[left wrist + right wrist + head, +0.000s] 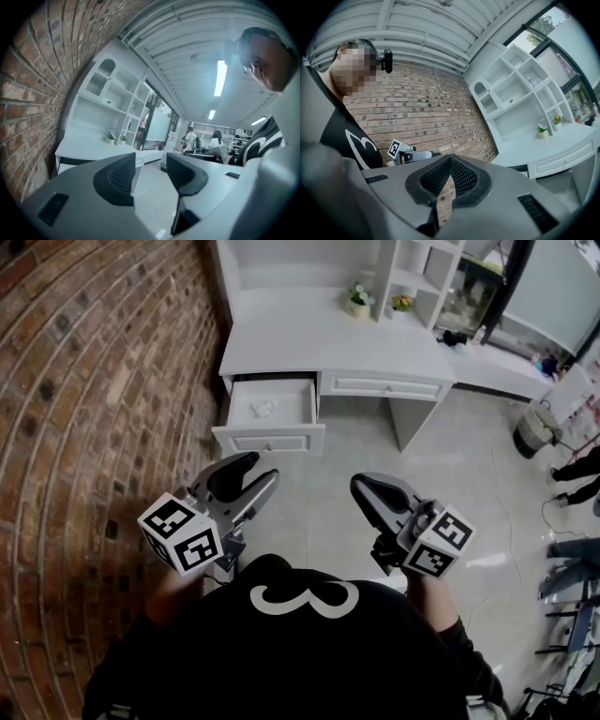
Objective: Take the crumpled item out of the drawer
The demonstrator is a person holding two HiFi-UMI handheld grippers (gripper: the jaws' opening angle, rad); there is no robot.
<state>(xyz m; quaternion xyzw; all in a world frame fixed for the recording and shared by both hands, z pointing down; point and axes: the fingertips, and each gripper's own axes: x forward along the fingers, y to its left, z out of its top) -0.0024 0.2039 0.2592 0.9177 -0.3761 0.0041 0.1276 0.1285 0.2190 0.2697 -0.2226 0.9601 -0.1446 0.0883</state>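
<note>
The crumpled white item lies inside the open drawer at the left end of the white desk, far from both grippers. Nearer, the left gripper is released, jaws apart and empty. The right gripper is clenched on nothing.

Left gripper, jaws apart, before a white desk beside a brick wall.
</note>
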